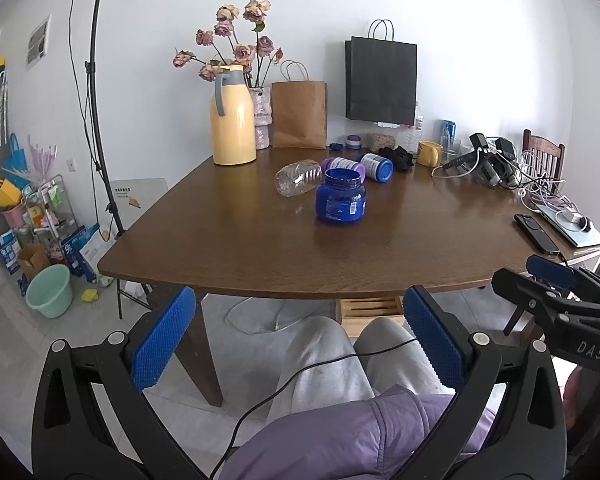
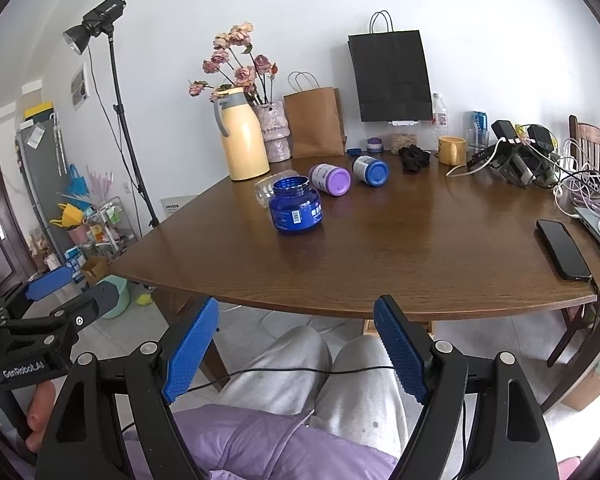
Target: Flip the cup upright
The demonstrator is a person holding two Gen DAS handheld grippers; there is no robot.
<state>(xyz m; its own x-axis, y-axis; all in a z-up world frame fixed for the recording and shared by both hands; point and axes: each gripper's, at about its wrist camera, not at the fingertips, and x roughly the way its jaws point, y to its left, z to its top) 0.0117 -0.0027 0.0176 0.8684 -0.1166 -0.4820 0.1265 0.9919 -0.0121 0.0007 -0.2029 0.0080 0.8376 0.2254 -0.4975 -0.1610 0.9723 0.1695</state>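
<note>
Left tool (image 1: 296, 344) is held wide open and empty, short of the tabletop (image 1: 260, 248) edge, above the lap. Blue jar (image 1: 341, 195) is seen upright, mouth up, mid-tabletop, well apart from both tools. Clear bottle (image 1: 298, 176) is lying just behind it; two capped jars (image 2: 329, 179) (image 2: 370, 171) are lying on their sides behind. Right tool (image 2: 296, 354) is also spread open, nothing gripped.
</note>
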